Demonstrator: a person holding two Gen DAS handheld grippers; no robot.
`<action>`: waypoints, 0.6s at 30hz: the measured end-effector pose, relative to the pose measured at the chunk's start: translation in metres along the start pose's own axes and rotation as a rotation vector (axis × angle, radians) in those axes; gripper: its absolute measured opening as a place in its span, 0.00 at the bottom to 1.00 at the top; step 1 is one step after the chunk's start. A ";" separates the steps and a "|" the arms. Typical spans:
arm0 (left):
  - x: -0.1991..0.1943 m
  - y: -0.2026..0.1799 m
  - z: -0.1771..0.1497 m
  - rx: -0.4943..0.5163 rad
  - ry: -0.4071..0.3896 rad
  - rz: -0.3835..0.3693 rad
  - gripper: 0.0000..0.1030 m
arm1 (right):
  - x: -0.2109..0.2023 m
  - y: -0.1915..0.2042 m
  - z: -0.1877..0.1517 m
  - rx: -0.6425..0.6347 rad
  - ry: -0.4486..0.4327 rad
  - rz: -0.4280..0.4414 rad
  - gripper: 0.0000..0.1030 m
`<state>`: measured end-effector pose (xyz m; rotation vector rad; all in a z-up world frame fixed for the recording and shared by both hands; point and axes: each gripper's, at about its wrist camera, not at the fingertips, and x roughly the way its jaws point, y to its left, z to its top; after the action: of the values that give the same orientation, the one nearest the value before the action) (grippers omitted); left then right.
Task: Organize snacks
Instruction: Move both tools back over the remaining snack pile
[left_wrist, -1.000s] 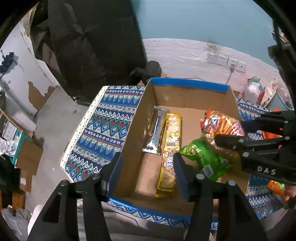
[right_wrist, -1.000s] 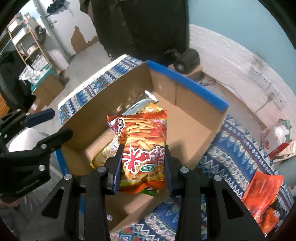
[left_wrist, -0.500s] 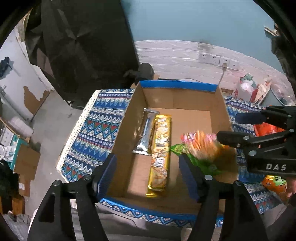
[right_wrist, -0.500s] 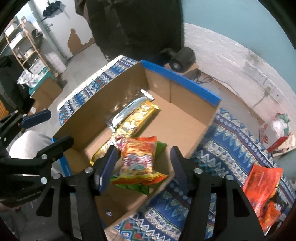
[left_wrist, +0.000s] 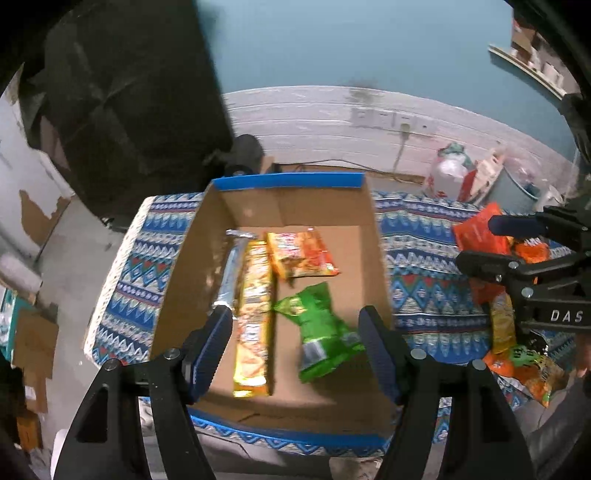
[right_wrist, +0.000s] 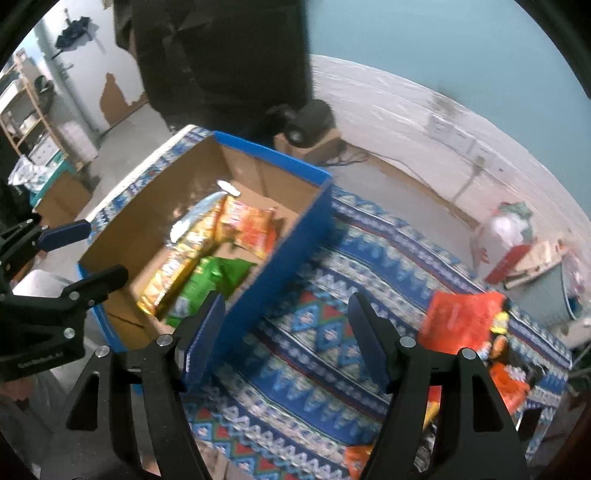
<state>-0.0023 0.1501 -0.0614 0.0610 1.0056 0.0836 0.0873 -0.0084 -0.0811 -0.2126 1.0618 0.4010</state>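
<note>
A cardboard box (left_wrist: 332, 206) with blue edges sits on a patterned cloth. Inside lie a silver bar (left_wrist: 231, 273), a long yellow packet (left_wrist: 255, 314), an orange chip bag (left_wrist: 301, 254) and a green bag (left_wrist: 321, 328). My left gripper (left_wrist: 295, 350) is open and empty above the box's near end. My right gripper (right_wrist: 286, 339) is open and empty over the cloth right of the box (right_wrist: 295, 236); it also shows in the left wrist view (left_wrist: 491, 243). The orange chip bag (right_wrist: 251, 227) and green bag (right_wrist: 210, 280) show in the right wrist view.
More snack bags lie on the cloth to the right: an orange-red bag (right_wrist: 461, 317) and several orange and yellow packets (left_wrist: 524, 362). The patterned cloth (right_wrist: 314, 362) covers the table. Bags and boxes (left_wrist: 461, 177) stand by the far wall. A dark object (right_wrist: 310, 118) sits behind the box.
My right gripper opened and let the orange chip bag drop into the box, then drew back right over the cloth. My left gripper opened wider and stayed over the box.
</note>
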 end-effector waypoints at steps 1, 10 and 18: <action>0.000 -0.006 0.001 0.011 0.000 -0.002 0.72 | -0.003 -0.005 -0.003 0.009 -0.001 -0.007 0.68; -0.002 -0.051 0.008 0.089 0.003 -0.045 0.73 | -0.032 -0.052 -0.029 0.079 -0.020 -0.077 0.69; 0.001 -0.097 0.011 0.169 0.017 -0.082 0.74 | -0.052 -0.087 -0.056 0.134 -0.022 -0.121 0.71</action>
<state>0.0116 0.0533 -0.0652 0.1735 1.0294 -0.0760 0.0564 -0.1190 -0.0641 -0.1520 1.0439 0.2224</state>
